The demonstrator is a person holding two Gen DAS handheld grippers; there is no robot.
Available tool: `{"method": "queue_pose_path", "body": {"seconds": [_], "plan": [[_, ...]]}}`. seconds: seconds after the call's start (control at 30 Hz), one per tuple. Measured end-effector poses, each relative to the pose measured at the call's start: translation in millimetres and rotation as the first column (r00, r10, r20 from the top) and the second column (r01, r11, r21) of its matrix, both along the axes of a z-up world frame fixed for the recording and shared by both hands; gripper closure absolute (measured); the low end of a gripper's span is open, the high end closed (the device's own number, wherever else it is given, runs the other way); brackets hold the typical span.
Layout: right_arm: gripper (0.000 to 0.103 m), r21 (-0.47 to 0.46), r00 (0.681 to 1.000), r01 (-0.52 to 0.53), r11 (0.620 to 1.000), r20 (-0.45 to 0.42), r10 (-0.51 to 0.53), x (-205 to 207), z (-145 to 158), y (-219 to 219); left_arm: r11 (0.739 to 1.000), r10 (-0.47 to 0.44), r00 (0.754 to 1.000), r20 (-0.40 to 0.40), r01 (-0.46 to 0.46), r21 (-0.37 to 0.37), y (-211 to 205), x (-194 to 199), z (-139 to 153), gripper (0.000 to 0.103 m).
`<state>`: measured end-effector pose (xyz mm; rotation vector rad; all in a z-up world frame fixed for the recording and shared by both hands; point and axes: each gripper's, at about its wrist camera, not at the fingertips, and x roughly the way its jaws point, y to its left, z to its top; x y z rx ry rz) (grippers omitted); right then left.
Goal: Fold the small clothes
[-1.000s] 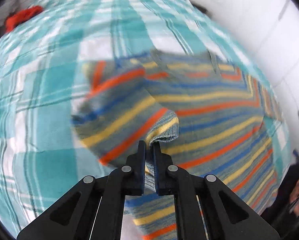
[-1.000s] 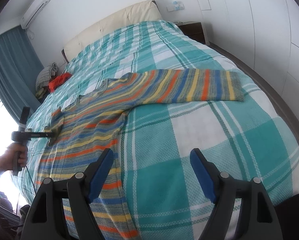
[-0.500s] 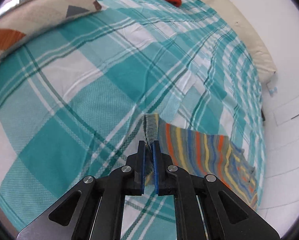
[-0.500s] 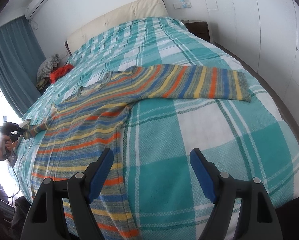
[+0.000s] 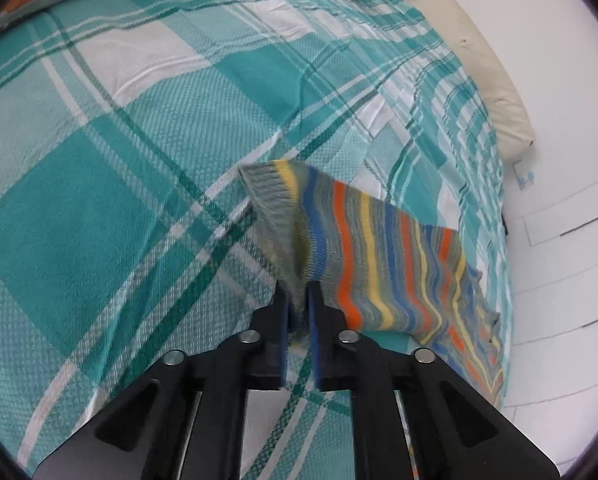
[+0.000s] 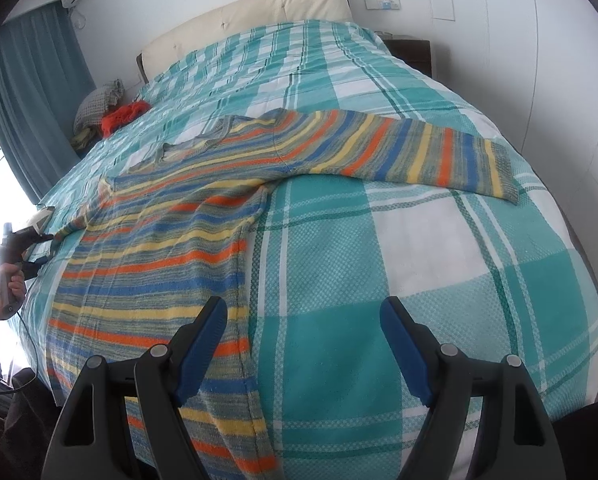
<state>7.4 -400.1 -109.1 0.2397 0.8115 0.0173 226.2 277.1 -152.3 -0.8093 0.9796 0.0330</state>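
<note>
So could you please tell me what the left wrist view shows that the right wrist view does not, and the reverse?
Only the left wrist view shows, close up, the left gripper shut on the sleeve cuff, lifted off the bedspread.

Only the right wrist view shows the open right gripper, the other sleeve stretched flat, the curtain and the person's hand.

Both show the striped sweater, the teal plaid bedspread, the headboard and a red garment.

- Bed [image 6: 439, 272] with teal plaid cover fills the frame.
- Striped sweater [image 6: 203, 208] lies spread left of centre.
- Red cloth [image 6: 123, 116] at upper left.
</note>
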Motion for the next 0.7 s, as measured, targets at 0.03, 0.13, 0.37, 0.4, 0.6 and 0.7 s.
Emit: {"method": "queue_pose_path", "body": {"seconds": [0.03,0.13,0.37,0.4,0.6,0.7], "plan": [[0.025,0.000,1.000,0.001,1.000,0.001,-0.001,-0.1,0.2,0.2,1.000,0.009,1.000,-0.003,-0.009,0.007,0.4,-4.6,4.4,0.095],[0.025,-0.008,1.000,0.005,1.000,0.012,-0.004,-2.0,1.9,1.1,0.999,0.024,1.000,0.000,-0.024,0.031,3.8,-26.9,21.2,0.098],[0.025,-0.001,1.000,-0.019,1.000,0.016,0.019,3.9,0.6,2.8,0.998,0.031,0.995,-0.095,-0.026,0.054,10.8,-43.0,-4.9,0.098],[0.025,-0.002,1.000,-0.024,1.000,0.013,0.024,4.2,0.0,3.7,0.999,0.019,0.996,-0.087,-0.017,0.033,11.0,-42.4,-4.8,0.094],[0.025,-0.024,0.999,-0.029,0.999,0.026,0.030,-2.3,2.8,5.9,0.997,0.077,0.996,0.048,-0.077,0.012,32.4,-48.7,21.1,0.015],[0.025,-0.012,0.999,-0.032,0.999,0.006,0.032,3.7,-1.8,6.0,0.998,0.044,0.998,0.042,-0.046,0.047,32.4,-25.9,22.4,0.017]]}}
